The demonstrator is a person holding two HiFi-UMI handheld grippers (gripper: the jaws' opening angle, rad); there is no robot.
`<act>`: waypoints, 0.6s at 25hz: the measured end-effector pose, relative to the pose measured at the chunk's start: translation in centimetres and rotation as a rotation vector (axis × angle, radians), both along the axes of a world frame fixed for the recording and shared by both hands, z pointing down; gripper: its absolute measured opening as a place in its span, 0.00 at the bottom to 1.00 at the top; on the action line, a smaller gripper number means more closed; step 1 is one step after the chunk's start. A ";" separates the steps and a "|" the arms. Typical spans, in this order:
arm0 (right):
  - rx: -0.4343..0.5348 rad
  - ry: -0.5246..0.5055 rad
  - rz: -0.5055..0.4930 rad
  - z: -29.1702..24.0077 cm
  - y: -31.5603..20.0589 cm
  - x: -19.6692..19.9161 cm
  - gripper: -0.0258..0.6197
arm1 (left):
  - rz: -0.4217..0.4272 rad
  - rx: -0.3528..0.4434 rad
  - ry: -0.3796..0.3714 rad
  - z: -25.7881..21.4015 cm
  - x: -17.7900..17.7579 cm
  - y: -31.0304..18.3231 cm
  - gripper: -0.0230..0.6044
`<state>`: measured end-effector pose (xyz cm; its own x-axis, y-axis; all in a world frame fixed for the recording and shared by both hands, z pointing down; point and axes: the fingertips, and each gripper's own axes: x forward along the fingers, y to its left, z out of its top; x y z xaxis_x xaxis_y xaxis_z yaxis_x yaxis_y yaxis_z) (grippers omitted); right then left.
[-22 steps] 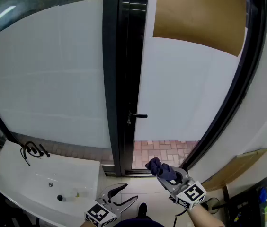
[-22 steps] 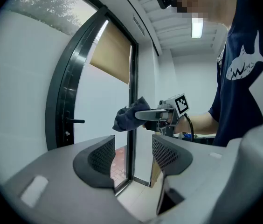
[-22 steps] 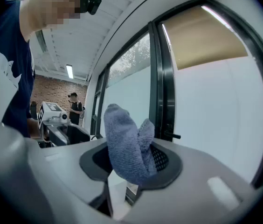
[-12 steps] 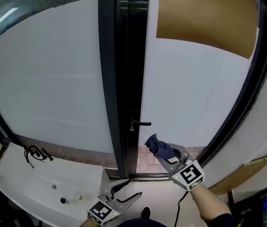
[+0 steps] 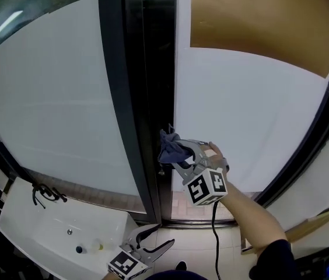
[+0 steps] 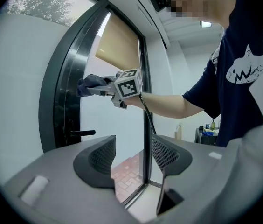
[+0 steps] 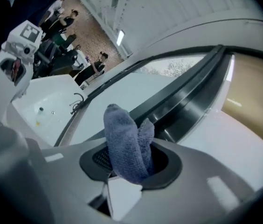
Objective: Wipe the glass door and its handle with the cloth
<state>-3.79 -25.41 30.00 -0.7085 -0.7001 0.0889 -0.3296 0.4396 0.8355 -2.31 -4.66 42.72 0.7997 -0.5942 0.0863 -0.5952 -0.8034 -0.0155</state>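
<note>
Glass door (image 5: 240,115) ahead of me, cloth up at its dark edge.
My right gripper (image 5: 180,154) is clamped on the bunched blue-grey cloth (image 7: 124,143), held just above the handle (image 6: 78,133). My left gripper (image 6: 131,157) hangs low, with its jaws wide apart and empty.

- Bright, even daylight passes through the frosted white glass door (image 5: 252,109); no hard shadows fall.
- The black metal door frame (image 5: 147,98) reads dark, with faint streaked reflections.
- All views bow straight lines toward the edges; both gripper views fade into black corners.
- The blue-grey terry cloth (image 7: 122,143) is sharp up close.
</note>
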 end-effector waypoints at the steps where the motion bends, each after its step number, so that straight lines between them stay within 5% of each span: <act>1: 0.028 0.047 -0.004 0.5 -1.5 -0.9 0.25 | -0.016 -0.004 -0.003 0.1 0.0 -0.6 0.42; 9: 0.149 0.303 -0.029 5.2 -8.7 -4.7 0.25 | -0.107 -0.026 -0.021 1.0 -0.1 -3.8 0.42; 15: 0.179 0.327 0.002 6.2 -9.7 -1.0 0.24 | -0.114 -0.039 -0.026 1.5 0.8 -5.5 0.42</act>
